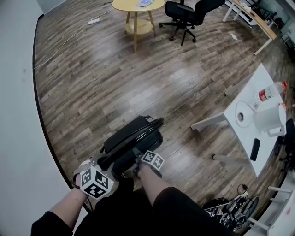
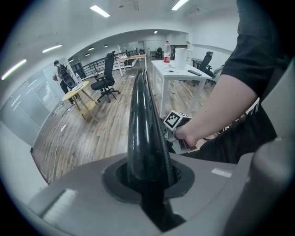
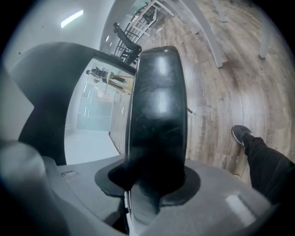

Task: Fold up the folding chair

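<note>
The black folding chair [image 1: 133,136] stands on the wood floor just in front of me, its seat and back close together. My left gripper [image 1: 104,162] grips its near left edge. In the left gripper view a glossy black chair edge [image 2: 144,120] rises from between the jaws of the left gripper [image 2: 147,184], which press on it. My right gripper [image 1: 138,156] holds the chair just to the right, and its marker cube [image 2: 178,120] also shows in the left gripper view. In the right gripper view a thick black padded part [image 3: 156,110] fills the gap of the right gripper [image 3: 147,186].
A white wall [image 1: 18,115] runs along the left. At the right, a white table [image 1: 249,134] carries a bottle [image 1: 269,92], a white jug [image 1: 269,119] and a tape roll [image 1: 243,115]. Farther off are a round wooden table [image 1: 123,5] and an office chair [image 1: 186,16]. Cables [image 1: 230,209] lie at lower right.
</note>
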